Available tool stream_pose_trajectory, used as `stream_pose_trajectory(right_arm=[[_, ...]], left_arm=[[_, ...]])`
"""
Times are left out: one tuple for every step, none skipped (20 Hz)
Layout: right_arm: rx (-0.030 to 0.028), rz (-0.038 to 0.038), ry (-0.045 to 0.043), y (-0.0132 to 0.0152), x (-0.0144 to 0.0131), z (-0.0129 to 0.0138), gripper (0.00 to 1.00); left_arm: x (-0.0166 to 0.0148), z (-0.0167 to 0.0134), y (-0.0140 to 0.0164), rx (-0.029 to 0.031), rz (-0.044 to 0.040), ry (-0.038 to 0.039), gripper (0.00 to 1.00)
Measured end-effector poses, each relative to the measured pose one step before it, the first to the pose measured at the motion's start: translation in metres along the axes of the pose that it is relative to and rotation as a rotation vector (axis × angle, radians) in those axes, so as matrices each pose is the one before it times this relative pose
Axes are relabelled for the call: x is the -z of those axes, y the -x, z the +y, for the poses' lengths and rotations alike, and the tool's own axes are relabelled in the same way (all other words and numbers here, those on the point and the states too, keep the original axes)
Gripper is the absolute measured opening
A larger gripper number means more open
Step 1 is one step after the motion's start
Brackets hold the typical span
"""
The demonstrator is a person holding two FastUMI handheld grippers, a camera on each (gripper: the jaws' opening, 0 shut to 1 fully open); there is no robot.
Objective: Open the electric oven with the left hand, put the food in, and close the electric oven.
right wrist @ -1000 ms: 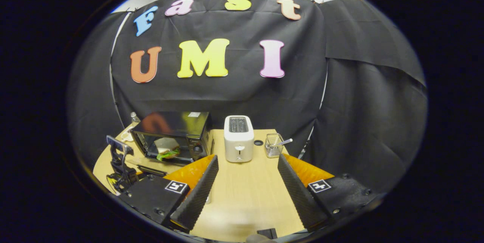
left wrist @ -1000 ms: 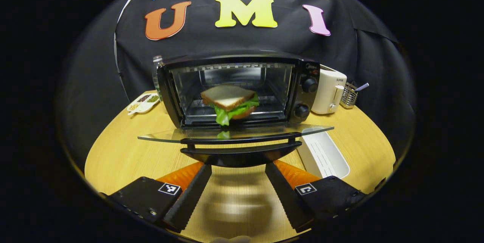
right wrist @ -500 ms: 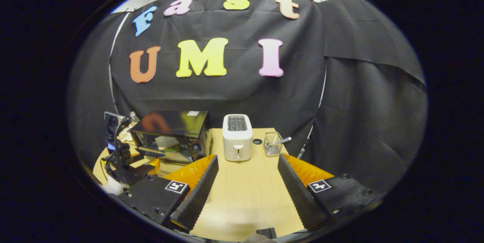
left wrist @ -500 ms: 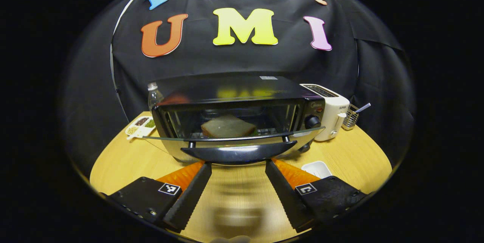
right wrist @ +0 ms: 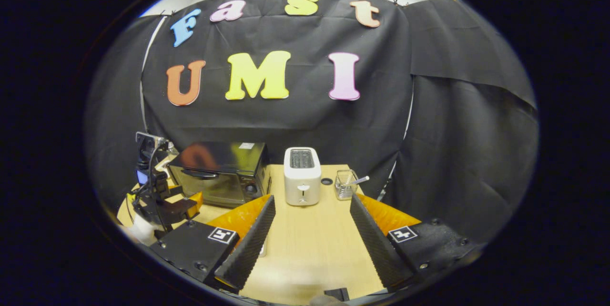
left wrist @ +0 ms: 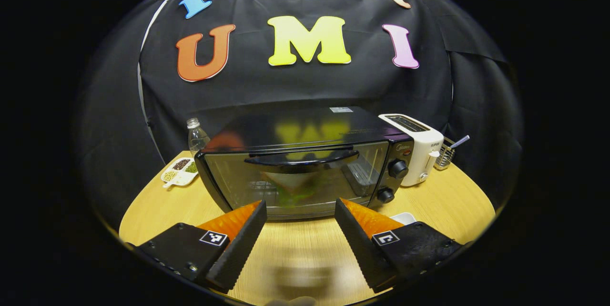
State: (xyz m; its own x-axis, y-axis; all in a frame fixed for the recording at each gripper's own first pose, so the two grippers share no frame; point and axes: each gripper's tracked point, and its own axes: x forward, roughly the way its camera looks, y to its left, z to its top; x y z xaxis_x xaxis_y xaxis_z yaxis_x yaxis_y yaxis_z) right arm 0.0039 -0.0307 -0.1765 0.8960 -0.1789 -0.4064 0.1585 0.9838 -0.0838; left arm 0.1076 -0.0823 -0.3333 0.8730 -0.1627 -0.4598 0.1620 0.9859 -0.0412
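Note:
The black electric oven [left wrist: 295,168] stands on the wooden table [left wrist: 448,201] with its glass door shut and the door handle [left wrist: 302,159] up near the top. Through the glass the sandwich [left wrist: 291,188] shows dimly on the rack inside. My left gripper [left wrist: 300,203] is open just in front of the door's lower edge, holding nothing. In the right gripper view the oven [right wrist: 219,172] sits at the left, with the left gripper [right wrist: 183,203] before it. My right gripper [right wrist: 312,198] hangs open and empty over the table, well right of the oven.
A white toaster [left wrist: 413,148] stands right of the oven, with a wire basket [left wrist: 445,153] beyond it. A white tray [left wrist: 405,218] lies by the oven's front right corner. A bottle [left wrist: 195,135] and a divided dish [left wrist: 179,171] sit to the oven's left.
The oven door swung up from lying flat open to fully shut, with the sandwich inside. My left gripper rose and drew back from the handle. The right gripper barely moved.

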Motion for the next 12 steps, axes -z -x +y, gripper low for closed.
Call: stream_pose_trajectory(right_arm=[[-0.00300, -0.00144, -0.00321, -0.00046, -0.00094, 0.00226, 1.00], [-0.00679, -0.00483, -0.00253, 0.00068, -0.00148, 0.00217, 1.00], [-0.00495, -0.00674, -0.00177, 0.00113, -0.00259, 0.00241, 1.00], [-0.00785, -0.00759, -0.00063, 0.00105, -0.00266, 0.00299, 1.00], [-0.00758, -0.00784, -0.00090, 0.00051, -0.00242, 0.00337, 1.00], [-0.00837, -0.00971, 0.00014, 0.00074, -0.00255, 0.00296, 1.00], [-0.00722, -0.00623, 0.00042, 0.00098, -0.00240, 0.00229, 1.00], [-0.01143, -0.00875, 0.00026, 0.00024, -0.00214, 0.00305, 1.00], [-0.00793, -0.00932, -0.00145, 0.00021, -0.00352, 0.00302, 1.00], [-0.00930, -0.00978, -0.00143, 0.00219, -0.00283, 0.00245, 1.00], [-0.00782, -0.01052, -0.00110, 0.00107, -0.00312, 0.00248, 1.00], [-0.00605, -0.01186, -0.00279, 0.00158, -0.00481, 0.00189, 1.00]], left_arm=[[-0.00224, -0.00047, 0.00409, -0.00081, -0.00483, 0.00163, 0.95], [-0.00349, 0.00009, 0.00507, -0.00067, -0.00799, 0.00339, 0.94], [-0.00350, -0.00013, 0.00665, -0.00181, -0.00558, 0.00671, 0.94], [-0.00529, -0.00047, 0.00739, 0.00221, -0.01328, 0.00839, 0.94], [-0.00596, -0.00170, 0.00830, 0.00139, -0.01186, 0.00463, 0.95], [-0.00767, 0.00040, 0.00911, -0.00291, -0.01503, 0.00135, 0.94], [-0.01125, -0.00082, 0.01026, 0.00091, -0.02411, 0.00094, 0.94], [-0.01349, -0.00025, 0.00980, -0.00158, -0.02799, 0.00162, 0.94], [-0.01343, 0.00068, 0.00948, -0.00244, -0.02832, 0.00095, 0.94], [-0.01381, 0.00042, 0.00996, -0.00069, -0.02862, 0.00224, 0.94], [-0.01341, -0.00075, 0.01058, -0.00353, -0.02806, 0.00450, 0.94], [-0.01422, 0.00063, 0.00919, -0.00207, -0.02649, 0.00298, 0.94]])
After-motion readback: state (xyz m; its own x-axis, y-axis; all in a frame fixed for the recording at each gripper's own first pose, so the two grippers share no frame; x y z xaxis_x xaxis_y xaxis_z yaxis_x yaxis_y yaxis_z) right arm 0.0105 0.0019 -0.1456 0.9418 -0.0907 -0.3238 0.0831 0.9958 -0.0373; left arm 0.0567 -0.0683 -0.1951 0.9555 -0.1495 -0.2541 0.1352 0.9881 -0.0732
